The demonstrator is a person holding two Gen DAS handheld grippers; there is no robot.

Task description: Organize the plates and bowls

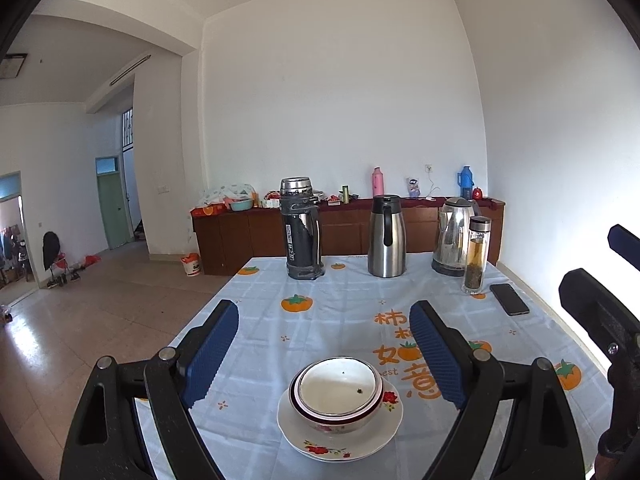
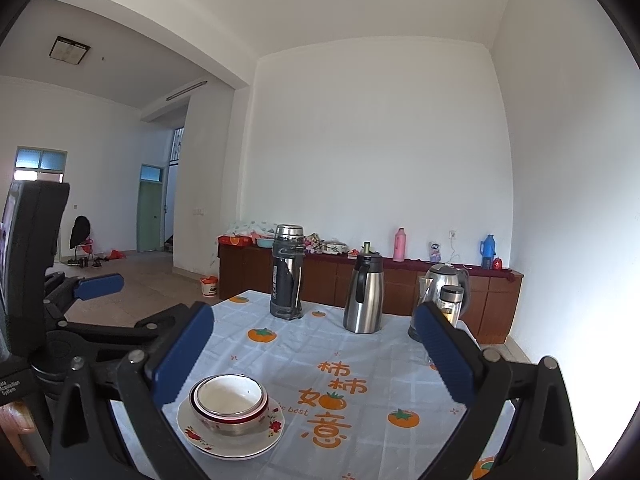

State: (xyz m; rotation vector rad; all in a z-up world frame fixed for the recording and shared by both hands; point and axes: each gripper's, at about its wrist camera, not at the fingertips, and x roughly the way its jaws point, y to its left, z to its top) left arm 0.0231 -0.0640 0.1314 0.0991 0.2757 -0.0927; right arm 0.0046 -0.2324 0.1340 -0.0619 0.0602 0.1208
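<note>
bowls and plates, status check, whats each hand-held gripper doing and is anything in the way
Left hand-held gripper open, empty. Right hand-held gripper open, empty. Bowls nested, sitting on stacked plates, near table edge. Nothing beside the stack; flasks, kettle, phone at far end.

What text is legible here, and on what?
"柿柿如意" in orange: tablecloth.
"the best", partly hidden by the plate stack: tablecloth.
"Data Acquisition System", partly cut off: left claw body label in right wrist view.
Dark thermos label: too blurred.
</note>
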